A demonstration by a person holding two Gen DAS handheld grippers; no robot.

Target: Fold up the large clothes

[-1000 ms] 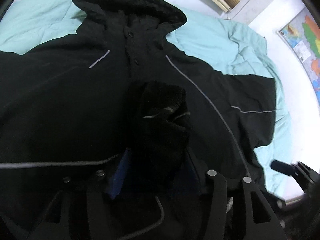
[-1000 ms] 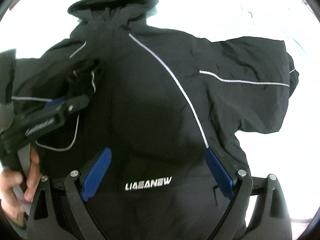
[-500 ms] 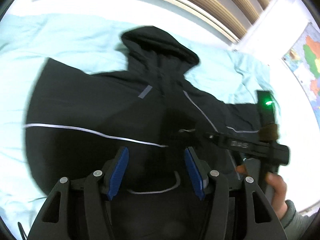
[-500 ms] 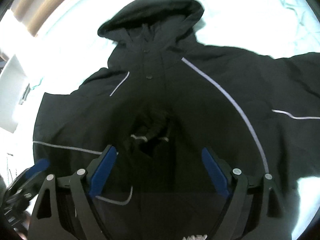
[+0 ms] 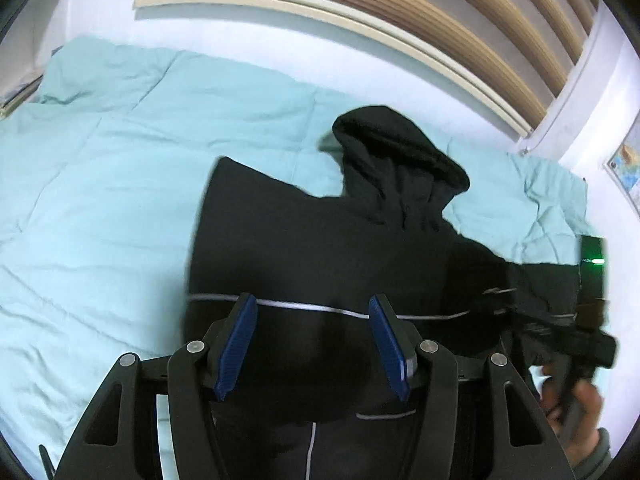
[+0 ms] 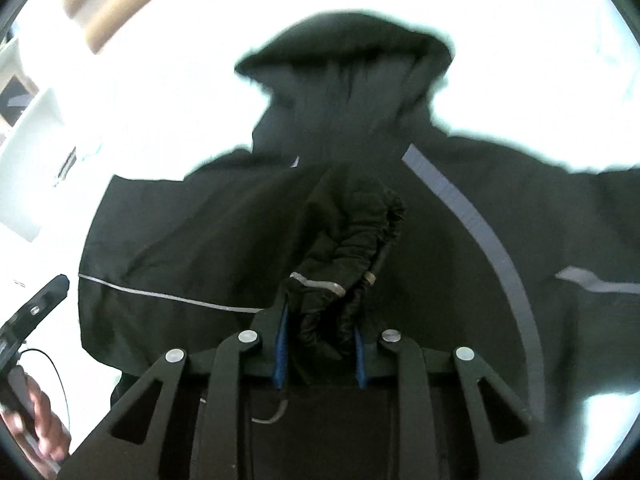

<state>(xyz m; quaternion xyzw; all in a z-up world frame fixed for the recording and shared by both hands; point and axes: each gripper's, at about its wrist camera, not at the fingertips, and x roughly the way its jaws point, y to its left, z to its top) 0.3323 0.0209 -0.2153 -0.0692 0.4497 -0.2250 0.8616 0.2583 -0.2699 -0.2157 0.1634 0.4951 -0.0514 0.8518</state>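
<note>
Black hooded jacket (image 5: 328, 248) lies spread on the teal duvet (image 5: 100, 200), hood towards the headboard; right hand-held gripper (image 6: 320, 336) has just closed on its bunched cuff (image 6: 344, 264), left hand-held gripper (image 5: 312, 344) gapes empty above it (bare duvet left)

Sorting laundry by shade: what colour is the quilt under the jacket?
Pale mint green quilt; the left wrist view shows it best.
</note>
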